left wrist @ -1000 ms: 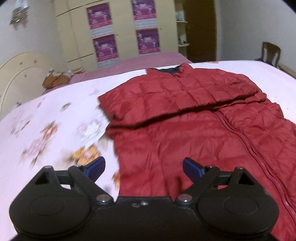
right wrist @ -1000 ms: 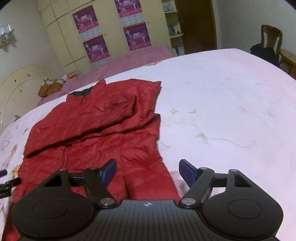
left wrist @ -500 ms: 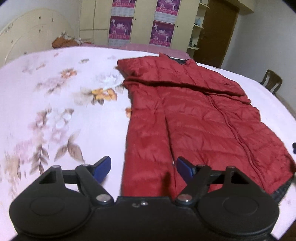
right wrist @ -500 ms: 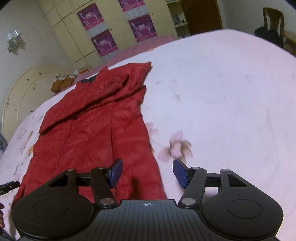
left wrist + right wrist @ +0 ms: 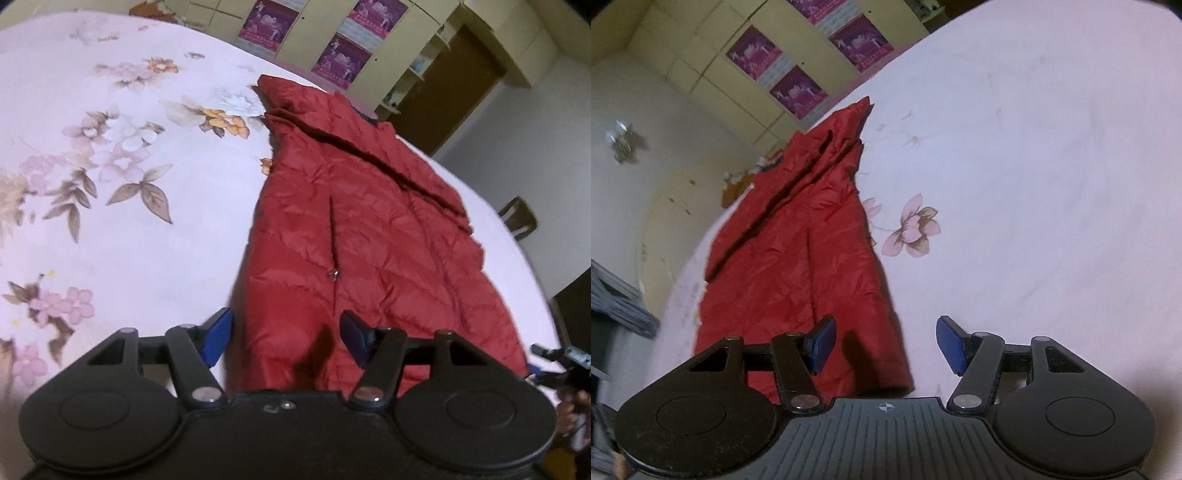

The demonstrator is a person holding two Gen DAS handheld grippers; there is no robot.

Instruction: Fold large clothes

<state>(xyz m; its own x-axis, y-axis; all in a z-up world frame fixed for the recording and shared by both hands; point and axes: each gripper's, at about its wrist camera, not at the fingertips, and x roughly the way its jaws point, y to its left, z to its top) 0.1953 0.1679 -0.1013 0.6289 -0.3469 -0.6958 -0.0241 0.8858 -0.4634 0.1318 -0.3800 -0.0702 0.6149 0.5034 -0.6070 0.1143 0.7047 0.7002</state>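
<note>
A red quilted jacket (image 5: pixel 373 236) lies flat on the floral pink bedsheet (image 5: pixel 122 192), sleeves folded across its chest, zip closed. My left gripper (image 5: pixel 286 339) hovers low over the jacket's near left hem corner. Its jaws are closing, with the red fabric between the blue pads (image 5: pixel 221 338) but not pinched. In the right wrist view the jacket (image 5: pixel 798 254) runs away toward the upper left. My right gripper (image 5: pixel 886 345) stands open over the near right hem corner, and the cloth edge lies between its pads (image 5: pixel 951 345) without being pressed. The right gripper (image 5: pixel 554 360) also shows at the left wrist view's right edge.
A pale yellow wardrobe with purple posters (image 5: pixel 341 55) stands beyond the bed. A brown door (image 5: pixel 443 96) and a wooden chair (image 5: pixel 519 218) are at the far right. A cream headboard (image 5: pixel 665 236) curves at the left. Bare sheet (image 5: pixel 1052 166) spreads right of the jacket.
Both grippers pulled back along the jacket from its middle to the near hem, sank lower and rolled. Both pairs of jaws narrowed.
</note>
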